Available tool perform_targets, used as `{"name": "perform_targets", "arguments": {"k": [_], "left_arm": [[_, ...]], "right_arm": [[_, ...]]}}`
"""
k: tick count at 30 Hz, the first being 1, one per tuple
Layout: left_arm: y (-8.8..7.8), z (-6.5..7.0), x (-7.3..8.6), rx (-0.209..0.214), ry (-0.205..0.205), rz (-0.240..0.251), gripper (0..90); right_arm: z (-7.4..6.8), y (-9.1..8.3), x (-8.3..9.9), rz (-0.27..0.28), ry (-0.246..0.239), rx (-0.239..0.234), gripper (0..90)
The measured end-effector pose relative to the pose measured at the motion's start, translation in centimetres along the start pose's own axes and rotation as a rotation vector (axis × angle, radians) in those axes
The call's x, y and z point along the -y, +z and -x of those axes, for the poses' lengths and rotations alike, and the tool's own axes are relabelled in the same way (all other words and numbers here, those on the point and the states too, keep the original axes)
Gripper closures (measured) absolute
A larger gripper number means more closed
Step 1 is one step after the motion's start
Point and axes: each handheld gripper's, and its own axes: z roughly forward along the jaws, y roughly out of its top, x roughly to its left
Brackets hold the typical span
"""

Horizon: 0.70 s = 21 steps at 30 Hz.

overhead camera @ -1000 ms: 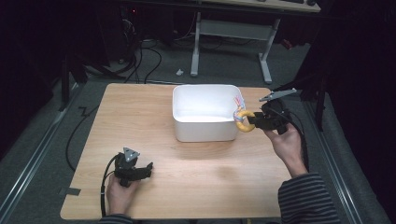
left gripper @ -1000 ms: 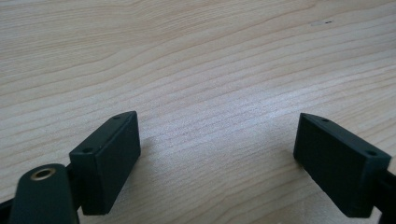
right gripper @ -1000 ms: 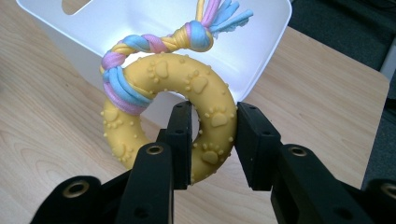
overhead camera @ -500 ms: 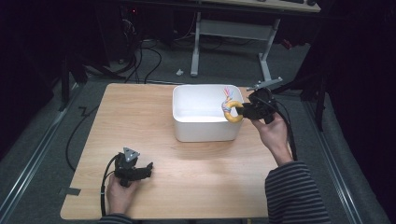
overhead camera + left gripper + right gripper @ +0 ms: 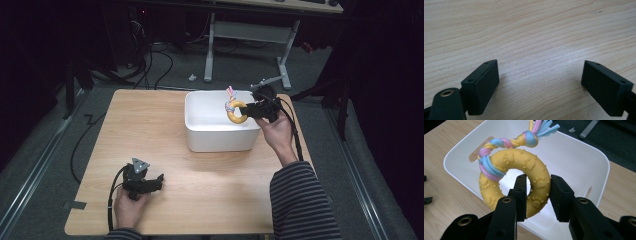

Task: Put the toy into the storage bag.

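- The right gripper (image 5: 248, 111) is held above the right edge of the white bin (image 5: 220, 145), which stands on the far right part of the table (image 5: 210, 200).
- A yellow ring (image 5: 237, 112) is clamped between the jaws of the right gripper; in the right gripper view, one jaw is passed through the hole of the ring (image 5: 514, 182) and the other is pressed against its outer rim.
- Raised paw prints and small bumps on the ring are resolved in the right gripper view; in the high view the ring is seen as a plain yellow loop.
- A braided rope (image 5: 509, 143) of pink, blue and yellow strands is wrapped around the ring, with a frayed end pointing up and away. In the high view the rope (image 5: 230, 95) is seen as a small tuft above the ring.
- The ring is suspended over the bin (image 5: 579, 155), clear of its floor; the bin interior is seen to be bare in the right gripper view.
- The left gripper (image 5: 157, 182) is rested on the near left part of the table, well apart from the bin, and is held by the left hand (image 5: 129, 207).
- In the left gripper view, the jaws of the left gripper (image 5: 540, 86) are spread wide, with bare wood grain of the table (image 5: 536, 30) between them.
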Motion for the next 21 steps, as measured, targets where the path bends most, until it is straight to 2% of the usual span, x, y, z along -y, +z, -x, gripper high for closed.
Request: {"name": "perform_targets", "arguments": {"k": [10, 21], "left_arm": [[0.0, 0.0, 0.0, -0.001, -0.002, 0.0, 14.9], [0.0, 0.0, 0.0, -0.002, -0.002, 0.0, 14.9]], "right_arm": [[-0.4, 1.3, -1.9, -0.029, -0.015, 0.039, 68.3], [-0.8, 3.4, -2.5, -0.086, -0.023, 0.071, 68.3]]}}
